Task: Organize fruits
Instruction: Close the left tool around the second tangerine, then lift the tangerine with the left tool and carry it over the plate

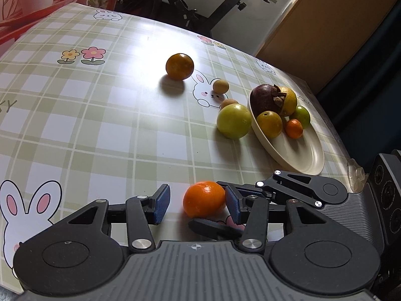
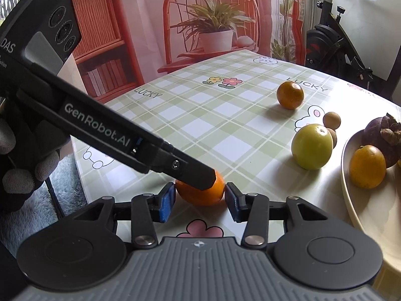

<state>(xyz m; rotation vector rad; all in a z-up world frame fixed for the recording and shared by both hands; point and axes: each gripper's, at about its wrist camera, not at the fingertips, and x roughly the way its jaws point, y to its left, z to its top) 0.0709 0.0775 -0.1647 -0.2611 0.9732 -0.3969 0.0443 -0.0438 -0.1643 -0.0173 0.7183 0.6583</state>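
Flanking a round glossy mandarin (image 1: 204, 199), both grippers' (image 1: 198, 204) (image 2: 199, 202) ribbed blue pads (image 1: 162, 203), spread apart.

tongs (image 1: 198, 204): black linkages | blue ribbed pads (image 1: 162, 203) | silver screws | grey-tipped dark glove (image 2: 15, 175)

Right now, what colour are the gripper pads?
Blue, on both grippers; clearest on the right gripper in the right wrist view.

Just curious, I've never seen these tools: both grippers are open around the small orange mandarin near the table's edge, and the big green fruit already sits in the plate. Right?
Not quite. The big green fruit is on the tablecloth beside the plate, not in it, as the left wrist view shows. The rest holds: both grippers are open around the mandarin.
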